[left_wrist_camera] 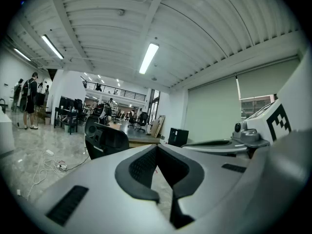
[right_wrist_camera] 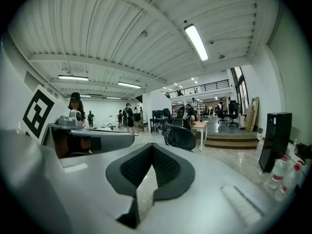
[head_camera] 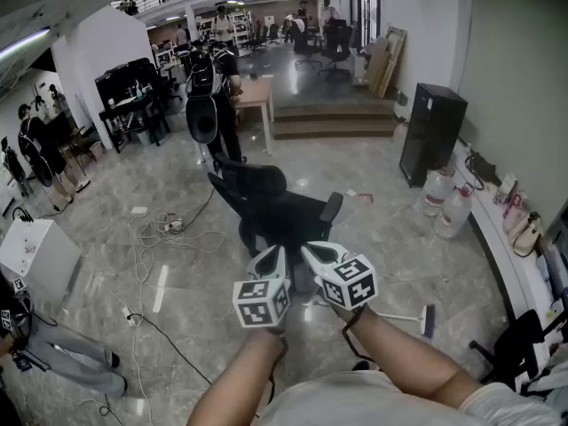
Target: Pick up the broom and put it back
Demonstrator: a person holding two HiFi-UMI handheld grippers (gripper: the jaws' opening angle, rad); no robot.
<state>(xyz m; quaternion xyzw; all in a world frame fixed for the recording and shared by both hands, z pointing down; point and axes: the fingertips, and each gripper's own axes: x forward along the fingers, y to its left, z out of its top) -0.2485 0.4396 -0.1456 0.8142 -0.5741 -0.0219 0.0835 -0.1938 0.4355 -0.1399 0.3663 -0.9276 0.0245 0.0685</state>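
Note:
The broom lies flat on the marble floor at the lower right of the head view, white handle towards me and dark head away to the right. My left gripper and right gripper are held side by side, roughly level, well left of the broom and above the floor. Both are shut, with nothing between the jaws. In the left gripper view the left gripper points across the hall, and in the right gripper view the right gripper does the same. Neither gripper view shows the broom.
A black office chair stands just ahead of the grippers. Cables trail over the floor on the left. Water bottles and a black cabinet line the right wall. A person with a backpack stands by a wooden table.

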